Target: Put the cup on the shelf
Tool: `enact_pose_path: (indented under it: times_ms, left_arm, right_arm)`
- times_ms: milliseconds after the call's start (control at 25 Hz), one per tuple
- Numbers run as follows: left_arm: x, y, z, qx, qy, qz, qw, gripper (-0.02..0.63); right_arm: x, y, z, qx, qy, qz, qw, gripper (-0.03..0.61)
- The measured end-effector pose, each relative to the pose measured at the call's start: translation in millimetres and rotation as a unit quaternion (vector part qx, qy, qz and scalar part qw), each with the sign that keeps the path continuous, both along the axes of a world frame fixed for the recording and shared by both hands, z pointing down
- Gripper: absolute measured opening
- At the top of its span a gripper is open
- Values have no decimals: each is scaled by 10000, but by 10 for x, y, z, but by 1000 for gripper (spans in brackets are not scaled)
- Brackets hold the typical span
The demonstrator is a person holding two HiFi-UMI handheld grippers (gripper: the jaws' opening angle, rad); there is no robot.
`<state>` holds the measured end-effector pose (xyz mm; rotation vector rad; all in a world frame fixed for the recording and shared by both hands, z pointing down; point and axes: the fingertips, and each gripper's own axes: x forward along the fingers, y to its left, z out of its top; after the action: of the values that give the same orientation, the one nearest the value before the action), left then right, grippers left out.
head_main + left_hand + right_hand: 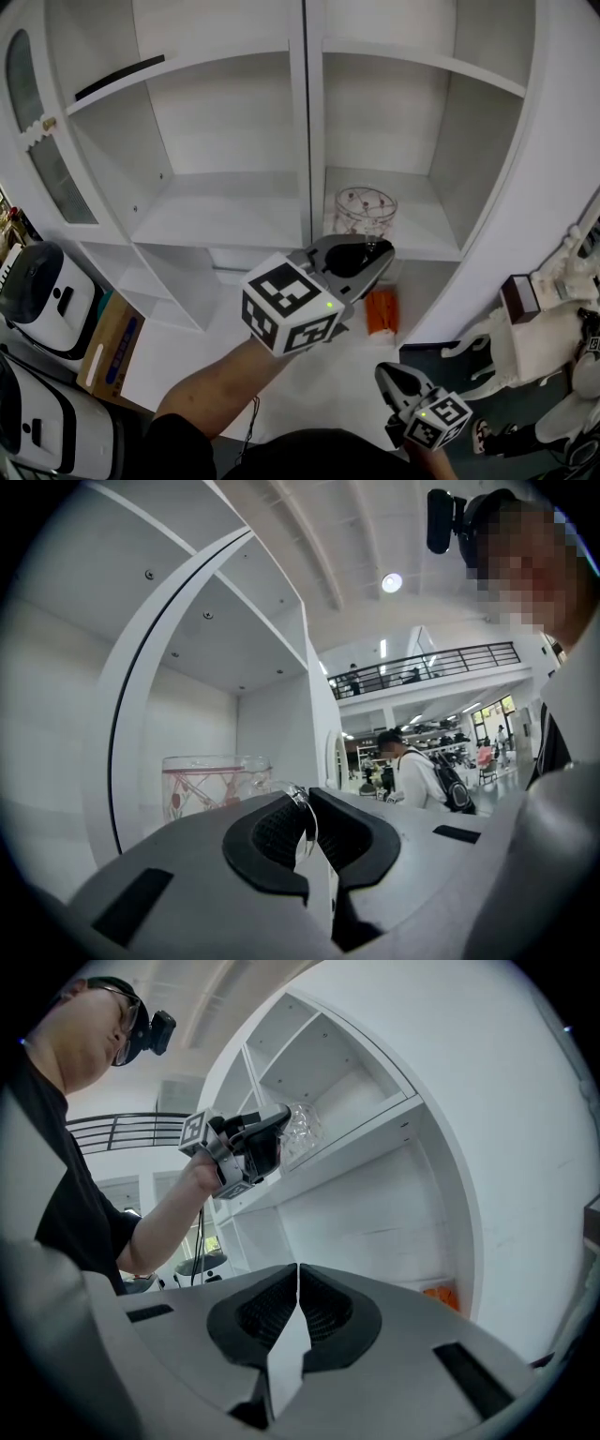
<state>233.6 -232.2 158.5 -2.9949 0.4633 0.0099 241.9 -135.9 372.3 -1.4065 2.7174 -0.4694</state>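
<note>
The cup (366, 211) is clear glass with a red line pattern. It is at the front of the right middle shelf (427, 234) of a white cabinet. My left gripper (380, 255) is shut on the cup's thin glass handle (302, 803), which shows pinched between the black pads in the left gripper view, with the cup's body (216, 785) just beyond. In the right gripper view the left gripper (272, 1138) holds the cup (302, 1127) at the shelf's edge. Whether the cup's base rests on the board I cannot tell. My right gripper (398, 380) hangs low at the right, shut and empty.
The cabinet's centre post (307, 141) stands just left of the cup. An orange object (382, 311) lies below the shelf. A glass door (37, 141) hangs open at left, above white appliances (47, 291) and a cardboard box (108, 347). White furniture (553, 328) stands at right.
</note>
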Motion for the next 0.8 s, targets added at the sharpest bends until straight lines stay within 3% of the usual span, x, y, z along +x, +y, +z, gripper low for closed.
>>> enact_pose_path:
  times_ms: [360, 600, 760, 800]
  left_arm:
    - [-18, -331, 101, -264, -225, -419, 9985, 21]
    - [-63, -565, 88, -493, -106, -880, 9948, 22]
    - [-89, -559, 61, -338, -24, -986, 9946, 29]
    - [-96, -545, 51, -292, 8, -977, 9948, 70]
  right_arm:
    - [-50, -43, 33, -48, -51, -144, 9999, 17]
    - [-94, -60, 41, -108, -33, -288, 9995, 17]
    - [-99, -52, 61, -142, -11, -327, 9994, 17]
    - [-94, -49, 66, -158, -3, -333, 9993, 17]
